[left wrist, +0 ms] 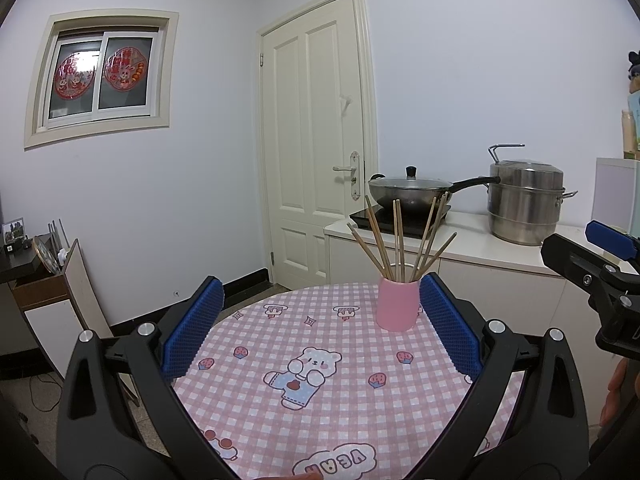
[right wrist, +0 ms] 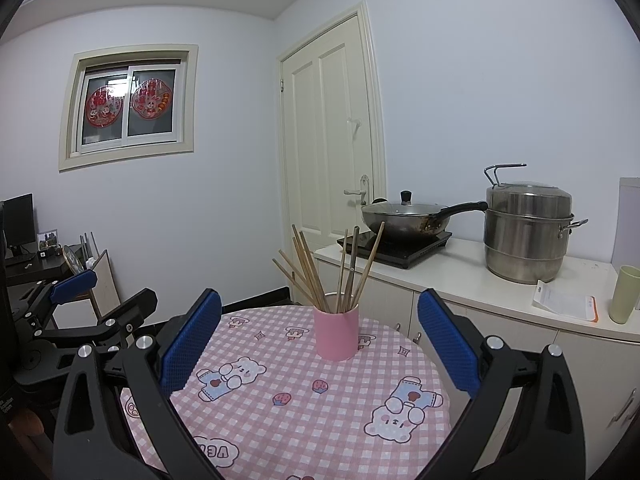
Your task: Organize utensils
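A pink cup stands upright at the far side of the round table with the pink checked cloth. Several wooden chopsticks stand fanned out in it. The cup and chopsticks also show in the right wrist view. My left gripper is open and empty, held above the table short of the cup. My right gripper is open and empty, also short of the cup. Each gripper shows at the edge of the other's view, the right and the left.
A white counter stands behind the table with a lidded wok on a black hob, a steel steamer pot, a paper packet and a green cup. A closed door is behind. A low cabinet stands at the left.
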Tool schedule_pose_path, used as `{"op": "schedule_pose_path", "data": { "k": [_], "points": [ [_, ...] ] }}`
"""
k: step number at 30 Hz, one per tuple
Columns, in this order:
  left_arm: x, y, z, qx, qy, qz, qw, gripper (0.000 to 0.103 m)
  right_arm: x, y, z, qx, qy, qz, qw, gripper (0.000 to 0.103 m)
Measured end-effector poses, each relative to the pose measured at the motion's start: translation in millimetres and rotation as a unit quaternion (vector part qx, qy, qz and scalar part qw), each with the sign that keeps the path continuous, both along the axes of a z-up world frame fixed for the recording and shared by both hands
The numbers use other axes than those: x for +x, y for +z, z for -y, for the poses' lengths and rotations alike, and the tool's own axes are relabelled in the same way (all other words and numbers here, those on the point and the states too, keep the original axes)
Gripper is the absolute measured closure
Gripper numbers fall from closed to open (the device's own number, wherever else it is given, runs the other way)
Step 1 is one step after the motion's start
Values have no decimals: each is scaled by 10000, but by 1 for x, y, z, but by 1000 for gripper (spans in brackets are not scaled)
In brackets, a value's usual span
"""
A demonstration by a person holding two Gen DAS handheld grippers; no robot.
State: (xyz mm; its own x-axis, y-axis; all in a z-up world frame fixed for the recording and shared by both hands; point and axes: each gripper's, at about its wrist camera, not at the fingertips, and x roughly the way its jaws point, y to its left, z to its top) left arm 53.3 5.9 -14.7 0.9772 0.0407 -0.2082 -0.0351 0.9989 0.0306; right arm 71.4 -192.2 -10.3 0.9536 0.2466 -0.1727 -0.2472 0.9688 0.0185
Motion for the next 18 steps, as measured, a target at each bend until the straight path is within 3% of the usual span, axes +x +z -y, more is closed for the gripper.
{"op": "schedule_pose_path", "data": {
  "k": [18],
  "points": [
    [1,0,1,8,143,25,9999,6,-1,-3,-1,-4,-7,-21,10000,8]
  ]
}}
